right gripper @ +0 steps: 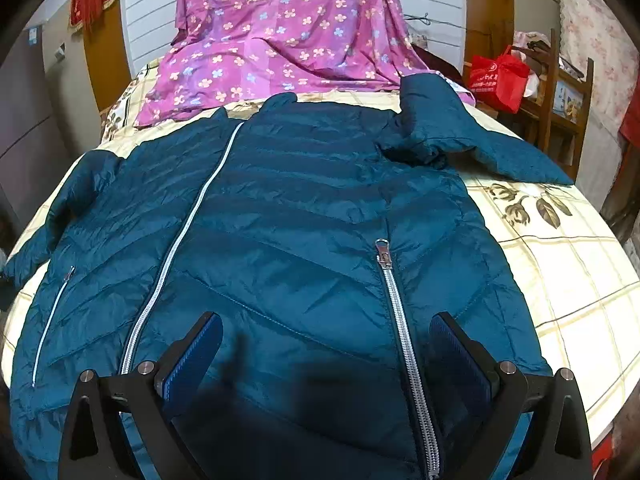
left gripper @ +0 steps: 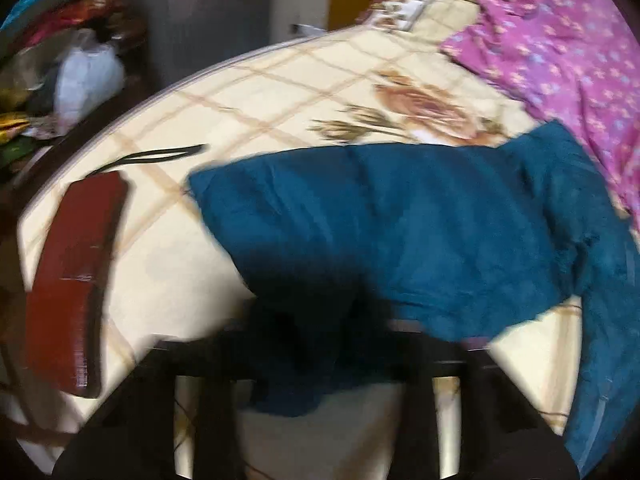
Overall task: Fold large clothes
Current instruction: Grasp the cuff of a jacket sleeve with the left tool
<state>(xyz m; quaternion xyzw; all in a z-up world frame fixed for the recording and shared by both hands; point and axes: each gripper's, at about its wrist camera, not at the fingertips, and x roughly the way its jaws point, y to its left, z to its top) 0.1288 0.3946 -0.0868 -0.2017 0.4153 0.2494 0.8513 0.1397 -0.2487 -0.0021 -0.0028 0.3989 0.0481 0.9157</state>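
A teal puffer jacket lies front up on the bed, its silver centre zip running away from me and one sleeve bent across the upper right. My right gripper hovers over the jacket's lower front; it is open, and its blue pads stand wide to either side of a pocket zip. The left wrist view is blurred. There the jacket stretches across the bed, and a bunched end of it drops into the dark jaws of my left gripper, which looks shut on that fabric.
A purple flowered sheet covers the far end of the bed. A dark red flat case and a black strap lie near the bed's left edge. A red bag sits on a wooden shelf to the right, and piled clutter stands beyond the left edge.
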